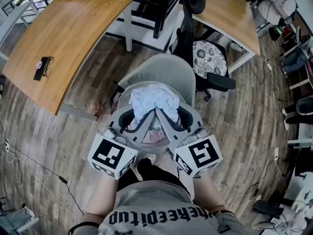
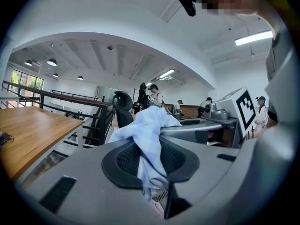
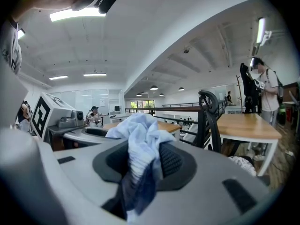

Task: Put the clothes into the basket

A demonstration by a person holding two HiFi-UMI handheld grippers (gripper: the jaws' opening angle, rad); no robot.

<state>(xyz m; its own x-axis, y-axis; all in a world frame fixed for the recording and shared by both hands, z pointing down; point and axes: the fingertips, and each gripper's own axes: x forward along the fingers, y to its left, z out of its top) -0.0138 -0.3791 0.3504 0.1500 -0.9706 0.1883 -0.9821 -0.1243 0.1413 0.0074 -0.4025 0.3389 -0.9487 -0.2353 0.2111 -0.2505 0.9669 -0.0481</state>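
Observation:
A pale blue and white cloth point(image 1: 154, 100) is bunched between both grippers, held in the air over a grey round basket point(image 1: 161, 72) that stands on the wooden floor in front of me. My left gripper point(image 1: 140, 121) and right gripper point(image 1: 171, 121) sit side by side with their tips converging on the cloth. In the left gripper view the cloth point(image 2: 149, 139) is pinched between that gripper's point(image 2: 153, 179) black pads and spills over the top. The right gripper view shows the cloth point(image 3: 140, 149) clamped the same way in the right gripper point(image 3: 135, 184). Each view shows the other gripper point(image 2: 220, 121) point(image 3: 65, 123) alongside.
A black office chair point(image 1: 203, 58) with a patterned cushion stands just behind the basket. Wooden desks point(image 1: 63, 38) point(image 1: 230, 13) flank it left and right. Cables point(image 1: 44, 168) trail over the floor at the left. People stand far off in the room point(image 3: 265, 86).

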